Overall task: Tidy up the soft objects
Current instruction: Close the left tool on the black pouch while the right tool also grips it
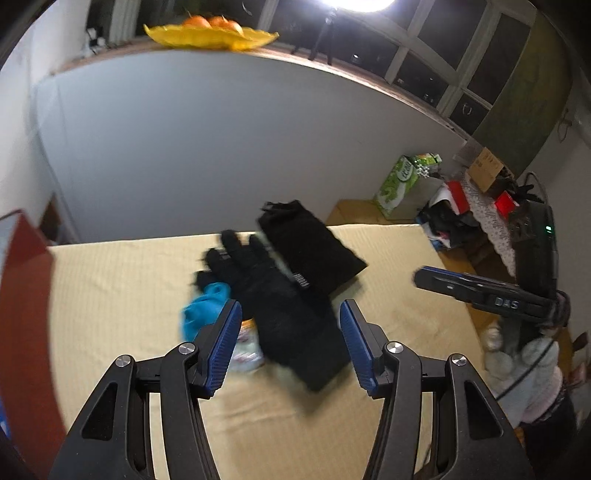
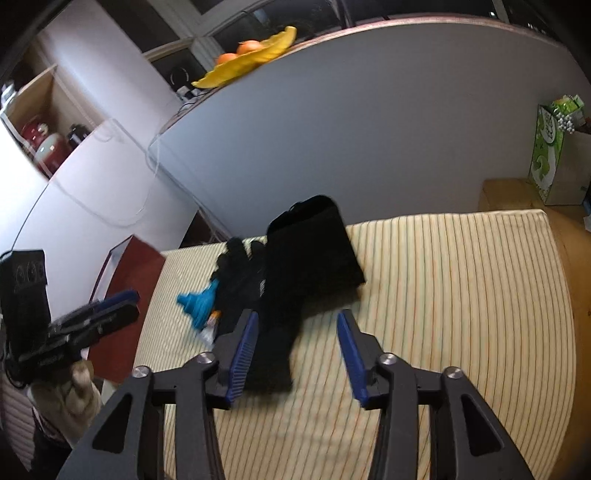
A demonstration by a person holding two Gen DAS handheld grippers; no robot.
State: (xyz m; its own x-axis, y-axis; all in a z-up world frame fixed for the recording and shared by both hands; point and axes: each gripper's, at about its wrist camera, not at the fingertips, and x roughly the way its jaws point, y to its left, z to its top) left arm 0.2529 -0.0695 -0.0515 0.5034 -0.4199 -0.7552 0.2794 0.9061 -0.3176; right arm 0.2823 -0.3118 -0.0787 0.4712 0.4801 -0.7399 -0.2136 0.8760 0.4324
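Left wrist view. Left gripper [image 1: 290, 343] stood with jaws wide apart, holding nothing, above a striped yellow mat [image 1: 388, 314]. Between and just ahead of the blue pads [image 1: 223, 343] lay a black glove [image 1: 273, 295], fingers pointing away. Past the glove and right of centre, a black drawstring pouch [image 1: 314, 243] lay flat; whether the two overlapped could not be told. Near the left pad, a blue cloth [image 1: 203, 306] was bunched, with a small pale packet [image 1: 247, 347] beside it, blurred. Far ahead and high, a yellow dish [image 1: 210, 37] on a ledge held oranges [image 1: 210, 22]. Far right, the right gripper [image 1: 419, 278] was seen side-on; its jaws could not be read there.

Right wrist view. Right gripper [image 2: 297, 350] was spread wide and empty. The glove [image 2: 255, 295] lay ahead, its cuff by the left pad; the pouch [image 2: 310, 254] lay farther on, the blue cloth [image 2: 197, 302] off to the left. At far left the other gripper [image 2: 129, 301] hung beside the mat [image 2: 461, 295]. Far right, a green box [image 2: 546, 158] stood upright, contents unclear.
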